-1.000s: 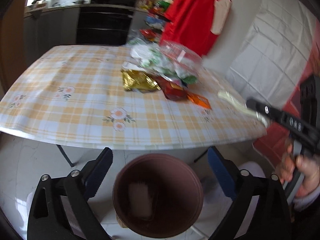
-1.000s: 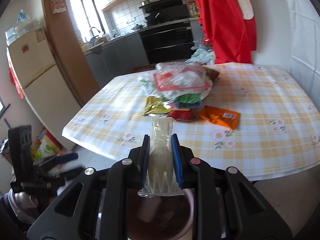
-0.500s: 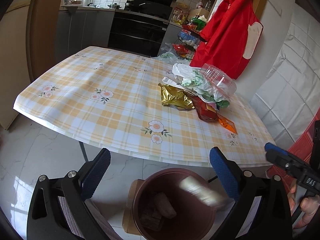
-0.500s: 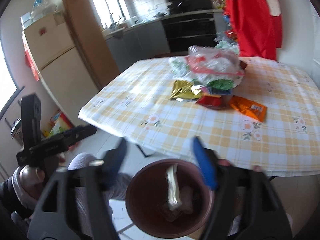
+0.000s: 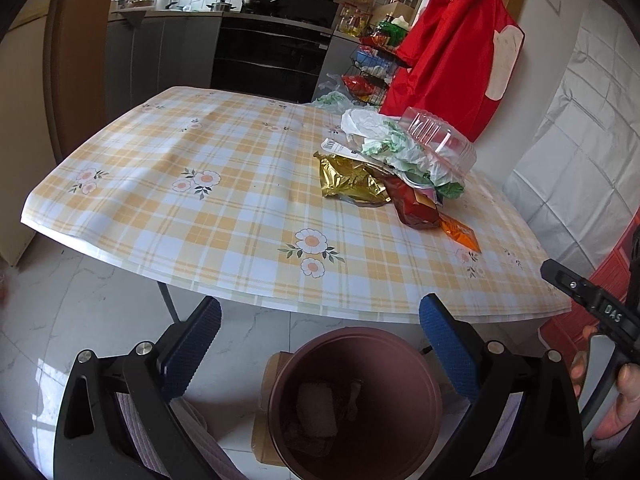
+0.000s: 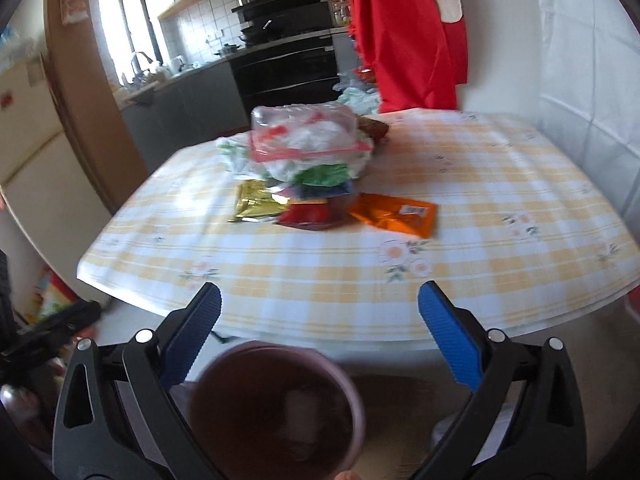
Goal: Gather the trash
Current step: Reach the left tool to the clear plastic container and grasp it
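Note:
A brown round bin stands on the floor in front of the table, with pale wrappers lying inside it. My left gripper hangs open above the bin with nothing between its fingers. In the right wrist view the same bin sits below my right gripper, whose jaws are opening wide and hold nothing. A heap of trash lies on the checked tablecloth: a gold wrapper, a red packet, an orange packet and a clear plastic box on white and green bags.
A red garment hangs on the wall behind the table. Kitchen counters and a black oven fill the back. A flat piece of cardboard lies under the bin. A hand holds the right gripper at the right edge of the left wrist view.
My right gripper was shut on a pale wrapper over the bin; it opened, and the wrapper fell into the bin. The left view tilted up a little.

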The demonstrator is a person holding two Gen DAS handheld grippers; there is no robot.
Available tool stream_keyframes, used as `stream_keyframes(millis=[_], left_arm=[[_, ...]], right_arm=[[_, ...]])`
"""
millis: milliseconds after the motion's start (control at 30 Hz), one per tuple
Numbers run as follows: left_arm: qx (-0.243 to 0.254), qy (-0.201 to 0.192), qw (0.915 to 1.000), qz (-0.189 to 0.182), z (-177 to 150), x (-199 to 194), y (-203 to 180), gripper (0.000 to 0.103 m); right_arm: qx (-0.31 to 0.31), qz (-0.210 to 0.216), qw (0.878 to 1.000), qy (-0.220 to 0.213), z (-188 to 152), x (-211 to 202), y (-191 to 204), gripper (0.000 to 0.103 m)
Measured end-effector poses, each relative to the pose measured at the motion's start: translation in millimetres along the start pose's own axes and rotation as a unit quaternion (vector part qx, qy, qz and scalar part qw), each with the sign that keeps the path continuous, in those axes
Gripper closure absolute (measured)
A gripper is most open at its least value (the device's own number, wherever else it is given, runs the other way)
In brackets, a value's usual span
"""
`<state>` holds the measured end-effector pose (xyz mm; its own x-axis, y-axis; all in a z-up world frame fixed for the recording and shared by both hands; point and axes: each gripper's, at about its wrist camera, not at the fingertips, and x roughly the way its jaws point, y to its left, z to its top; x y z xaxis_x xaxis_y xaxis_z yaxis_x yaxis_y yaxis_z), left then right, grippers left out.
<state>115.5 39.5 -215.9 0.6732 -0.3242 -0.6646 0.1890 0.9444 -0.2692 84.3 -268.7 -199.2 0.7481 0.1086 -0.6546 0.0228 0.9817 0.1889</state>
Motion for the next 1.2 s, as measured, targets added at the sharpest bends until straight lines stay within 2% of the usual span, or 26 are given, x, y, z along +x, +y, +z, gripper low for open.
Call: stream_keyframes(millis=[167,333,467,567,667,767,833,967,1200], left_arm=[[0.010,0.006,0.9998,-0.015,14,10,-13,0.006],[0.013,0.017,0.9982,-0.056,47,31,-44,0.007],[0.016,0.036,0.9958,-0.082,78,59,-77,0.015],[0.006,0.043,0.9938,-0.102,99,76,-96,0.017],[-0.033,0.054,0.9889,-0.134,125,95,-106,0.020],[-0.108,0.070,0.9768,-0.171,149,120,-106,0.026],[-0.142,0.071,0.9704,-0.182,158,131,-104,0.028],[-0.163,0.085,0.9672,-0.175,166,151,-109,0.029],[-0.202,0.105,0.9604,-0.160,163,171,-105,0.031]], right_arm=[[0.014,-0.015,1.000,0.005,-3,14,-16,0.006],[0.026,-0.032,0.999,0.006,-5,31,-37,0.006],[0.002,-0.052,0.998,-0.026,-5,36,-47,0.006],[0.004,-0.046,0.999,-0.018,-3,46,-60,0.006],[0.004,-0.045,0.999,-0.013,-3,53,-70,0.006],[-0.060,-0.083,0.995,-0.022,-6,60,-64,0.006],[-0.072,-0.081,0.994,-0.016,-6,65,-65,0.006],[-0.041,-0.068,0.997,-0.012,-5,71,-80,0.006],[-0.042,-0.076,0.996,-0.009,-9,78,-90,0.006]])
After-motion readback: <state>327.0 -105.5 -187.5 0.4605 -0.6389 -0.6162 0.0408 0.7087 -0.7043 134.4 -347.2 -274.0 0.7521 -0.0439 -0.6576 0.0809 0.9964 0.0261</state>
